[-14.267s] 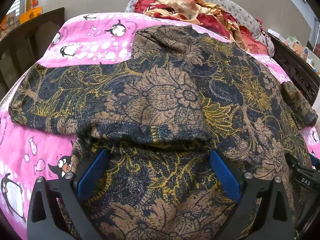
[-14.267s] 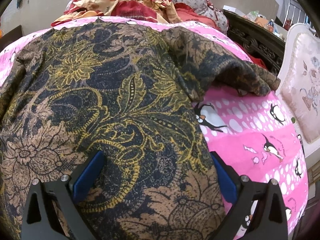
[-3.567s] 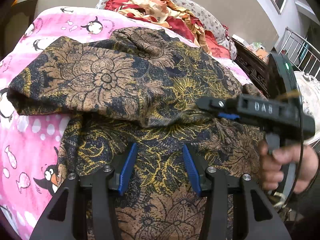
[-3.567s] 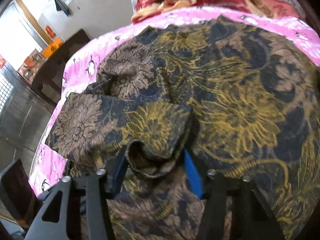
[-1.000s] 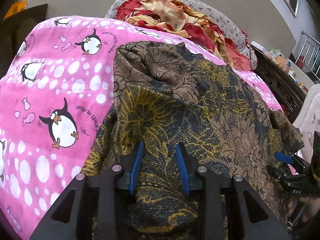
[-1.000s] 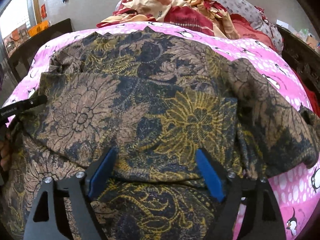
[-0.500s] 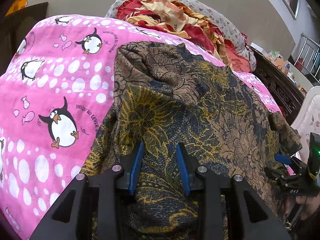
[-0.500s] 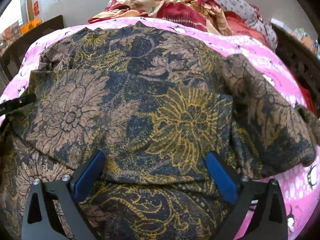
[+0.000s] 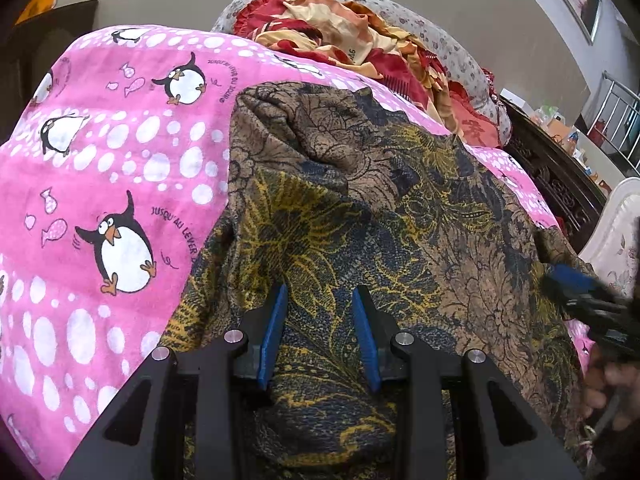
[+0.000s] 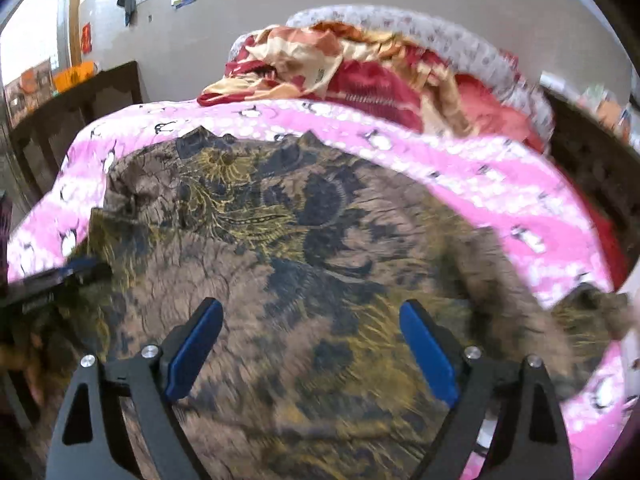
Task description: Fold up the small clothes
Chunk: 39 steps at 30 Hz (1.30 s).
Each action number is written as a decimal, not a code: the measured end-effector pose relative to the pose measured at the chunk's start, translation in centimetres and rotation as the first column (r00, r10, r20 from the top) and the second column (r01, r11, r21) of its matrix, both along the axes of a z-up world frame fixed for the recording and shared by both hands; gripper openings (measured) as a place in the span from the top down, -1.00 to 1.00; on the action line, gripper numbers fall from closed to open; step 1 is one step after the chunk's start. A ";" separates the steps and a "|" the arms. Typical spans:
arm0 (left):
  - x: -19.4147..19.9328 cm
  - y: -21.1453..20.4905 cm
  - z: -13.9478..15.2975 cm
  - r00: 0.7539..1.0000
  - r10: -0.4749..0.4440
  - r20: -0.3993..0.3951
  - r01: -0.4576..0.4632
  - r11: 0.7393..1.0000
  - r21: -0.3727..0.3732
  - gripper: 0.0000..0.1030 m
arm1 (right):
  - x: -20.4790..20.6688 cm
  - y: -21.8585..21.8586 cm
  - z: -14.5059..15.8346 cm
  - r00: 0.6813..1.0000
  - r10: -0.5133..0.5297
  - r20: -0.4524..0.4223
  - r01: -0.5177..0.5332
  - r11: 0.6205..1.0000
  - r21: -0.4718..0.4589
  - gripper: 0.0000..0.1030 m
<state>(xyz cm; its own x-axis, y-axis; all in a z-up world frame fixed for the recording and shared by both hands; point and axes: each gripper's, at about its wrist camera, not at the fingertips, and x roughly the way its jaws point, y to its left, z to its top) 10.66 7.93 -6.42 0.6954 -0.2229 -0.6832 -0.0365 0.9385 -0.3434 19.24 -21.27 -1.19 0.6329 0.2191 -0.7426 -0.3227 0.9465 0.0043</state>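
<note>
Left tool [image 9: 320,300]: pads close together, clamped on a raised fold of the garment [image 9: 400,200], fabric bulging up between the blue pads at lower centre of the left wrist view.

Right tool [image 10: 308,308]: pads wide apart, having just closed a little, nothing gripped. Only blurred patterned cloth shows in the gap between them, and whether the pads touch it cannot be told. Seen also at the right edge of the left wrist view, over the garment's right side.

Garment: brown, navy and yellow floral print, spread over a pink penguin bedspread [image 9: 100,160] on the bed. Fills the centre and right of the left wrist view and most of the lower half of the right wrist view. Left side folded inward, leaving bedspread bare at the left of the frame. Rumpled at the top near the collar.

Heap of red and cream bedding [image 9: 352,40] at the top of both views, beyond the garment and apart from it.
</note>
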 end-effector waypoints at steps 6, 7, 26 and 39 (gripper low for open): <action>0.1 0.1 0.0 1.000 0.000 0.000 0.000 1.000 -0.011 0.73 | 2.0 -0.5 -4.8 0.988 0.013 -0.151 -0.011 1.000 0.014 -0.99; 0.1 0.1 0.0 1.000 0.001 -0.001 -0.001 1.000 -0.012 0.73 | 1.8 -0.3 -4.8 0.987 0.016 -0.160 -0.016 1.000 -0.003 -0.99; 0.9 -5.1 0.5 0.995 -0.086 -0.045 0.095 0.960 0.265 -0.10 | -3.9 -1.4 -4.9 0.994 0.019 -0.112 -0.015 0.999 0.035 -0.99; 0.8 -5.9 0.5 0.995 -0.087 -0.058 0.101 0.938 0.331 -0.25 | -3.8 -1.5 -4.9 0.994 0.019 -0.110 -0.016 1.000 0.027 -0.99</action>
<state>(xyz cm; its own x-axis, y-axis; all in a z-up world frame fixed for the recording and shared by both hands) 11.47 2.05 -5.89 0.6512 -0.0408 -0.7578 0.0498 0.9987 -0.0110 15.48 -22.81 -6.05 0.5433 0.2492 -0.8017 -0.3352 0.9399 0.0650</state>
